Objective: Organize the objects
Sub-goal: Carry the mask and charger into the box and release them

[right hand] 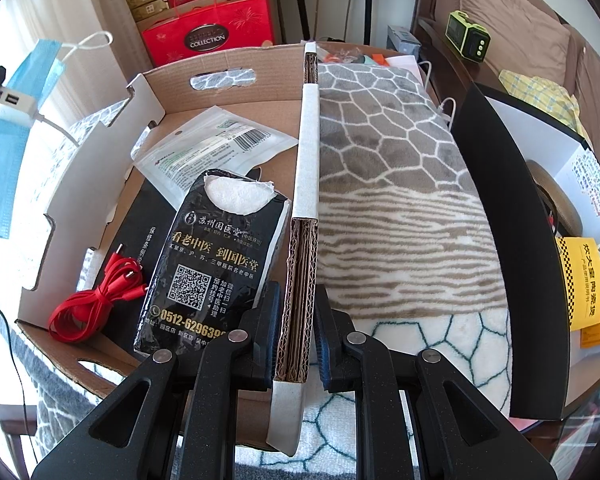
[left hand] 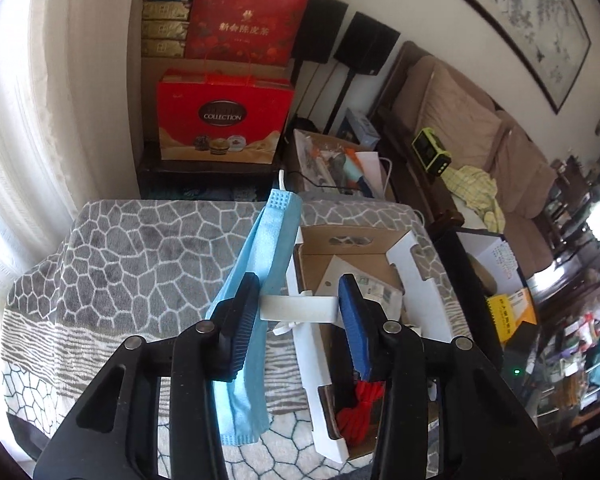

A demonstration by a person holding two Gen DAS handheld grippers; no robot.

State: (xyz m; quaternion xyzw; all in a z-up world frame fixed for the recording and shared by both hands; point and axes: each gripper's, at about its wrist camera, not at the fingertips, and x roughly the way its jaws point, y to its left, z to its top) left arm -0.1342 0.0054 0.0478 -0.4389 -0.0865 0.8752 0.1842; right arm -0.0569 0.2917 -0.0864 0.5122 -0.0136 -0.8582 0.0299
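While the left gripper pinches a small white plastic USB hub, a limp pale-blue paper face mask hangs along it. Light, rigid hub: grip its ends. Right gripper clamps the shallow corrugated cardboard box wall.

blue mask + white USB hub aloft | cardboard box: red cable, black pack

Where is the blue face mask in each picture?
Left wrist view: the blue face mask hangs in the middle, draped beside one finger of the left gripper, above the patterned blanket.
Right wrist view: the mask hangs at the far left edge, beside the white USB hub.
Shared landmark: the red cable lying in the cardboard box.
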